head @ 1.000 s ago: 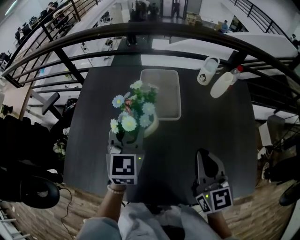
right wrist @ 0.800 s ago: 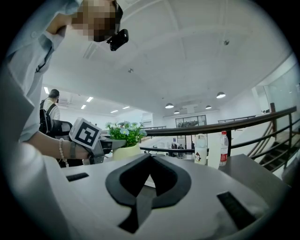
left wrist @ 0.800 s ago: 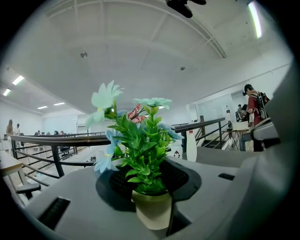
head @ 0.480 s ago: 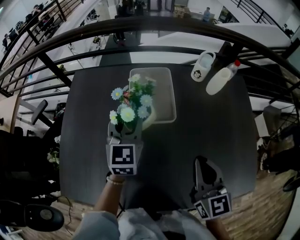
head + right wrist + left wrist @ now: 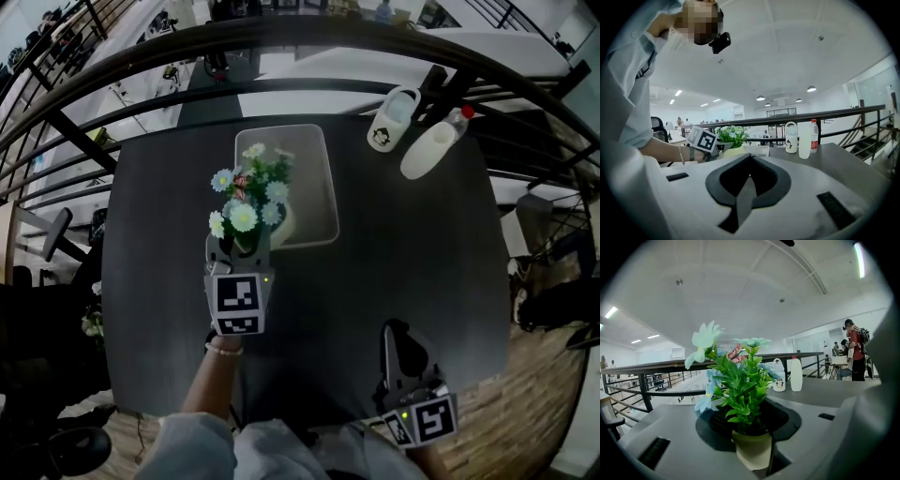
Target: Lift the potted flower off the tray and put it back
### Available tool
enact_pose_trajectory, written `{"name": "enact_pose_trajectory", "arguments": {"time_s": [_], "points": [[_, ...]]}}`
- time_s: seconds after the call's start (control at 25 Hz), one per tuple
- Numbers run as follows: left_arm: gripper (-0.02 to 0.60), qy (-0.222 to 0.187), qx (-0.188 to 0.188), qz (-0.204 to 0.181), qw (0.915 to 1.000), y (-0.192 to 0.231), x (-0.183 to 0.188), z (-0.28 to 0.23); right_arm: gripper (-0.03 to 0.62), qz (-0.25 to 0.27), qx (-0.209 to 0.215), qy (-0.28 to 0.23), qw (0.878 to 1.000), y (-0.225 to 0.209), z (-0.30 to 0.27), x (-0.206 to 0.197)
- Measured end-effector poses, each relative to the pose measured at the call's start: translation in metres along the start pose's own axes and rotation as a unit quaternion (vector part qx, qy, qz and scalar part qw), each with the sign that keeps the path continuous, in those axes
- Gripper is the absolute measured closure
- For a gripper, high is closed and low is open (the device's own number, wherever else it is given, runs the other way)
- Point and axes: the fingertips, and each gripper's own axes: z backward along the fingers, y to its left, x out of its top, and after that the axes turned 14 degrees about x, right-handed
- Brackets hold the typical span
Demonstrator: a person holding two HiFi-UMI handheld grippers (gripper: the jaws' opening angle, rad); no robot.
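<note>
The potted flower (image 5: 246, 199), green leaves with pale blue blooms in a cream pot (image 5: 751, 449), hangs over the near left corner of the pale rectangular tray (image 5: 317, 192). My left gripper (image 5: 240, 250) is shut on the pot, its jaws pressing the pot's sides. Whether the pot's base touches the tray or the table is hidden by the flowers. My right gripper (image 5: 402, 334) hovers low near the table's front right edge, jaws shut with nothing between them (image 5: 749, 161). From there the flower (image 5: 732, 135) and the left hand show at left.
A white penguin-print bottle (image 5: 392, 119) and a white bottle with a red cap (image 5: 432, 147) stand at the dark table's (image 5: 403, 244) back right. A black railing (image 5: 309, 52) runs behind the table. People stand in the distance.
My left gripper has carried the potted flower away from me and lower, from in front of the tray's near left corner to over it. The right gripper has barely shifted.
</note>
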Motion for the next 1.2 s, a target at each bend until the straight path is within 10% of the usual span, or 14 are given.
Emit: {"name": "enact_pose_trajectory", "arguments": {"time_s": [1.2], "points": [[0.337, 0.022, -0.021, 0.037, 0.9988, -0.017, -0.046, -0.050, 0.591, -0.032, -0.025, 0.038, 0.998, -0.010, 0.007, -0.032]]}}
